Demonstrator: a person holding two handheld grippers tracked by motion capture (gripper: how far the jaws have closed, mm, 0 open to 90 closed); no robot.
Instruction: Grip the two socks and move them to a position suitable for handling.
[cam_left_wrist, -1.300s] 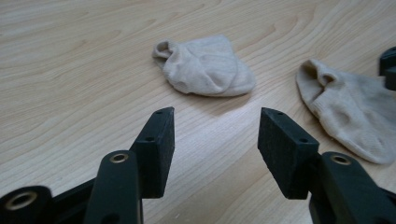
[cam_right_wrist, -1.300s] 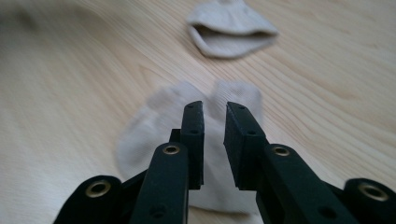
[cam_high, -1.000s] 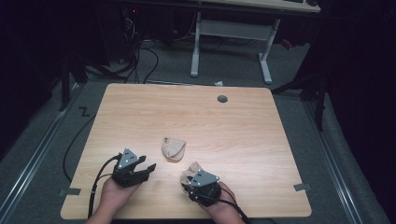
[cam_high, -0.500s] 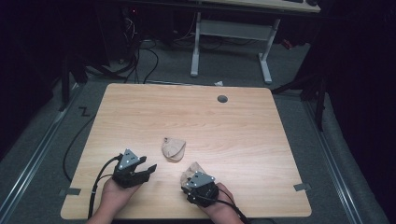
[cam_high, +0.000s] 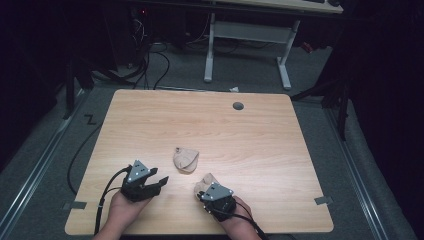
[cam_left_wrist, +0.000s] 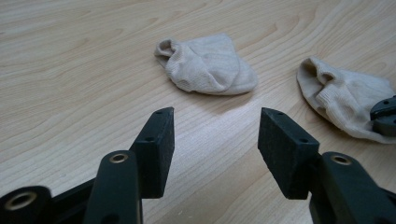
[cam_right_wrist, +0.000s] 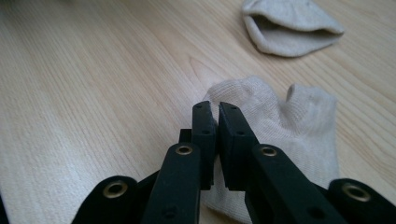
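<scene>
Socks, two, beige: folded sock (cam_high: 185, 159) lying free; second sock (cam_high: 205, 181) beside pressed-together right gripper (cam_high: 204, 192). Left gripper (cam_high: 159, 182) spread, empty. Light wood table (cam_high: 260, 140); grey floor (cam_high: 45, 150), dark room.

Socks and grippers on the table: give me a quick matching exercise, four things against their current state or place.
Things:
1. left gripper
2. right gripper
3. far sock
4. near sock

States:
A. lies alone toward the table's middle, nothing touching it
B. fingers closed, over a sock's edge
C. fingers spread wide, nothing between them
D. lies right under a gripper near the front edge

Pairs: 1-C, 2-B, 3-A, 4-D
</scene>
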